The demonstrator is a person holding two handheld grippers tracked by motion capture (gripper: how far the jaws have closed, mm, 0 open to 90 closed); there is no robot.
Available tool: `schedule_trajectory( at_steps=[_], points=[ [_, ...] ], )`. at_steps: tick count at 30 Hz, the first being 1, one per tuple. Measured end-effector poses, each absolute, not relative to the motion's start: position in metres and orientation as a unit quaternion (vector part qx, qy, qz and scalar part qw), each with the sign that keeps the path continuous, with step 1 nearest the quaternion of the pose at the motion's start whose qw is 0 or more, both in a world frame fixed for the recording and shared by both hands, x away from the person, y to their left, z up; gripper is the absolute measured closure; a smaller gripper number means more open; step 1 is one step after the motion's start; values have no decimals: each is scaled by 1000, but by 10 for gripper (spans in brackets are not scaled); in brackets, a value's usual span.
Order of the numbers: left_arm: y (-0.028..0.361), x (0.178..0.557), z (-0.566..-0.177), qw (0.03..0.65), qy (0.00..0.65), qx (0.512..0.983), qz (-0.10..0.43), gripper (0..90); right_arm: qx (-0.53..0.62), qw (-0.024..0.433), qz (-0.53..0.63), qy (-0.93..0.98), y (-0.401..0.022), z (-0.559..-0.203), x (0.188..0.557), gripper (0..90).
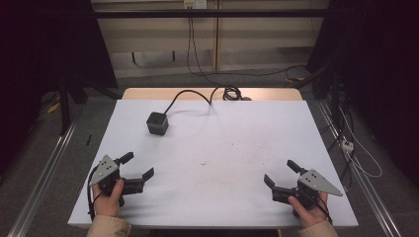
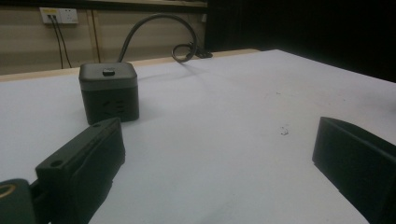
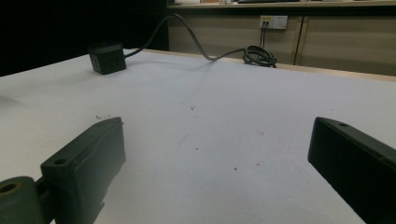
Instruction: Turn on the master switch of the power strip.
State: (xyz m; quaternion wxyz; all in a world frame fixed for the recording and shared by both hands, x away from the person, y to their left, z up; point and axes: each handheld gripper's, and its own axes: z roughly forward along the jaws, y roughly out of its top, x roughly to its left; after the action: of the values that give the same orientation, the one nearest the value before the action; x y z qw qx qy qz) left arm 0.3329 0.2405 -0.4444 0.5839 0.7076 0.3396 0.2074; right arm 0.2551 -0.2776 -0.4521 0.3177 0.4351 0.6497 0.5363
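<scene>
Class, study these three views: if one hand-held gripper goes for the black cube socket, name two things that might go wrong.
1. The cube socket is boxy with smooth sides; the left hand-held gripper, jaws open, might slip off or push it along the white table.
2. Its stiff cable arches up and coils at the far edge; lifting the cube could tug it or twist the cube.

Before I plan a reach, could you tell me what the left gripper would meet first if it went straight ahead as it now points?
Probably nothing on the table: the left gripper aims past the black cube socket, which sits left of its line, though depth is uncertain.
</scene>
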Motion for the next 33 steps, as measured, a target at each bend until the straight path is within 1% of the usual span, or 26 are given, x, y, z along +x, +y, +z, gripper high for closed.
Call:
schedule_trajectory(
  at_steps=[6, 14, 25, 33],
  points=[
    [240, 333, -443, 588, 336, 707, 204, 21, 434, 318, 538, 648, -277, -452, 256, 34],
    [240, 337, -441, 590, 335, 703, 213, 23, 432, 319, 538, 650, -276, -451, 257, 35],
    [240, 349, -437, 596, 356, 687, 214, 25, 433, 319, 539, 648, -276, -452, 258, 35],
    [239, 357, -434, 587, 360, 692, 216, 30, 433, 320, 540, 646, -276, -452, 258, 36]
  ],
)
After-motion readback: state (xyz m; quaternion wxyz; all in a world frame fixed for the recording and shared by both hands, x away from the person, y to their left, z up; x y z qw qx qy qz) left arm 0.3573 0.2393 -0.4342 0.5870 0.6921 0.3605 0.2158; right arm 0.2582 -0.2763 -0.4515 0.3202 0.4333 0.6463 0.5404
